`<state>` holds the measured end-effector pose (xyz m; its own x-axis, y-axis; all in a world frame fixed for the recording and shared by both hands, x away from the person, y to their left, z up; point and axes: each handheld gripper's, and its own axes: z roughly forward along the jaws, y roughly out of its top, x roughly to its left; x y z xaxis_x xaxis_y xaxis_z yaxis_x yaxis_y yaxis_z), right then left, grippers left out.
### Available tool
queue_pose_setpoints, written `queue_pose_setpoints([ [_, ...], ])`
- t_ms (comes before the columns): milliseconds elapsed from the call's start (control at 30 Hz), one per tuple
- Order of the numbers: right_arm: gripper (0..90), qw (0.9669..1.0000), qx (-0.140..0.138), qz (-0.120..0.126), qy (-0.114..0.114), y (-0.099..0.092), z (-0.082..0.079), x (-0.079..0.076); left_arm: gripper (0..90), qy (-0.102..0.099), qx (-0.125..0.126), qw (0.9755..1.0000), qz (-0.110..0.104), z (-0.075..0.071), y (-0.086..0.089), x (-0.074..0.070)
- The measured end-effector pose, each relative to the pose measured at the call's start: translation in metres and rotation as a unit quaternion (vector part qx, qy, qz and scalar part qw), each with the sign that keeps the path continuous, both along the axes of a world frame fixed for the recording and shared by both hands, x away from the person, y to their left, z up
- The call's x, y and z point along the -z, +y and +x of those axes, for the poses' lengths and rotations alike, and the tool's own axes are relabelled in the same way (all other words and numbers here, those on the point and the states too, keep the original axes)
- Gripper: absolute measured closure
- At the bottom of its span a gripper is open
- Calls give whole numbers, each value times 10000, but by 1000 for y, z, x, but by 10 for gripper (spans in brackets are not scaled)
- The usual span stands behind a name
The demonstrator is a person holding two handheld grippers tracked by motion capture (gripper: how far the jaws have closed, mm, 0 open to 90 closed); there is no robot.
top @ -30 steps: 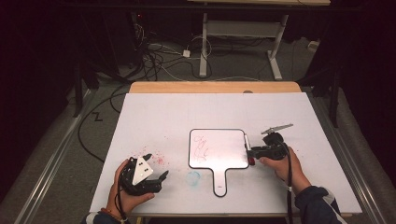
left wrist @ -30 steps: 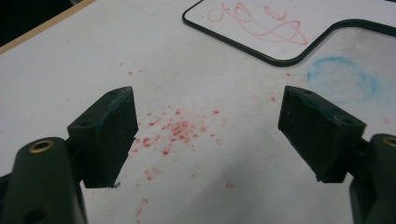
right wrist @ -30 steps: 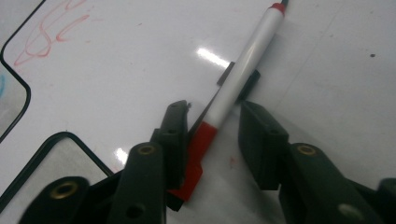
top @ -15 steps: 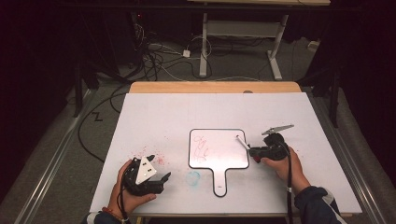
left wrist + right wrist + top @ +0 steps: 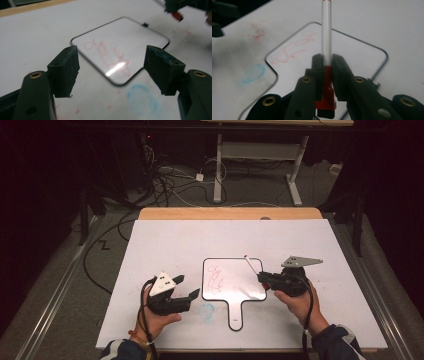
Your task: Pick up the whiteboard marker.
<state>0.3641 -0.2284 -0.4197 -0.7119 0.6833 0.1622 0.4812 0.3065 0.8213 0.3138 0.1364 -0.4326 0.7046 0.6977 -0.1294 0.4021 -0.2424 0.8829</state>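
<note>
The left gripper (image 5: 186, 287) hovers near the counter's (image 5: 165, 235) front edge, jaws wide with nothing between them, having just narrowed a little; the right gripper (image 5: 261, 277) is clamped on a marker (image 5: 326, 37), tip raised over the board (image 5: 240, 282); the writing step seems at hand, so next lower the tip onto the board; beyond it lies plenty of bare counter.

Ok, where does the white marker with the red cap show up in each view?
High view: white marker with red cap, right of centre, over the board's right edge.
Left gripper view: top right corner.
Right gripper view: centre, clamped upright.
Shared landmark: red scribble on the paddle-shaped whiteboard.
</note>
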Motion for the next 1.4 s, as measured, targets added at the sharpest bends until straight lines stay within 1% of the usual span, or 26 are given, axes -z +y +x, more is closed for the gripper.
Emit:
queue_pose_setpoints([
  [33,815,9999,-89,78,-54,4,-4,-1,278,31,79,9998,-158,2,-7,-4],
  [67,815,9999,-89,78,-54,4,-4,-1,278,62,131,9996,-230,5,-14,-7],
  [200,815,9980,-447,256,-358,23,-18,-4,295,141,334,9985,-409,14,-43,-16],
  [233,815,9971,-542,203,-487,31,-24,-5,303,171,408,9980,-444,15,-49,-18],
  [333,815,9959,-656,229,-577,37,-29,-4,325,224,500,9971,-529,20,-66,-21],
  [400,815,9950,-710,173,-675,42,-33,-4,345,292,663,9957,-584,22,-73,-22],
  [433,815,9945,-731,178,-725,43,-34,-4,361,293,620,9957,-628,23,-78,-22],
  [467,815,9939,-773,83,-786,45,-36,-4,394,301,648,9954,-634,23,-82,-22],
  [533,814,9935,-803,86,-806,46,-37,-4,428,285,779,9941,-698,23,-87,-22],
  [567,814,9933,-795,63,-836,46,-37,-3,483,264,767,9944,-677,23,-89,-21],
  [600,814,9932,-777,12,-866,47,-37,-3,507,285,783,9943,-672,23,-90,-21],
  [633,814,9933,-792,23,-846,47,-38,-2,582,280,825,9937,-707,24,-91,-21],
  [667,814,9931,-799,2,-860,47,-37,-1,621,257,825,9936,-732,23,-91,-21],
  [700,814,9931,-799,2,-860,47,-37,-1,621,245,837,9935,-734,23,-91,-21],
  [767,814,9930,-810,-11,-856,47,-38,-1,703,224,879,9928,-783,23,-89,-21],
  [800,813,9930,-788,-22,-875,48,-38,-1,723,223,949,9918,-832,23,-88,-21],
  [900,812,9927,-783,-77,-910,50,-39,0,766,137,1060,9914,-756,21,-91,-23],
  [967,806,9925,-786,-100,-931,52,-38,0,783,27,1091,9921,-620,20,-93,-24],
  [1033,775,9928,-774,-85,-907,51,-37,1,785,-33,1120,9917,-635,21,-92,-25],
  [1100,657,9936,-702,-69,-882,51,-35,2,784,-57,1085,9921,-621,23,-89,-25],
  [1133,648,9940,-666,-73,-864,51,-34,2,785,-70,1082,9920,-642,23,-87,-25],
  [1167,635,9940,-655,-30,-875,49,-33,2,785,-88,1068,9924,-601,24,-85,-25],
  [1233,537,9935,-668,14,-917,45,-33,1,785,-189,1016,9935,-484,24,-80,-26],
  [1267,484,9930,-623,-37,-1003,38,-36,2,785,-241,989,9938,-447,24,-78,-26],
  [1300,484,9930,-623,-37,-1003,38,-36,2,785,-282,967,9939,-442,25,-75,-26],
  [1400,427,9909,-596,-108,-1199,25,-41,2,785,-344,900,9949,-310,27,-69,-25],
])
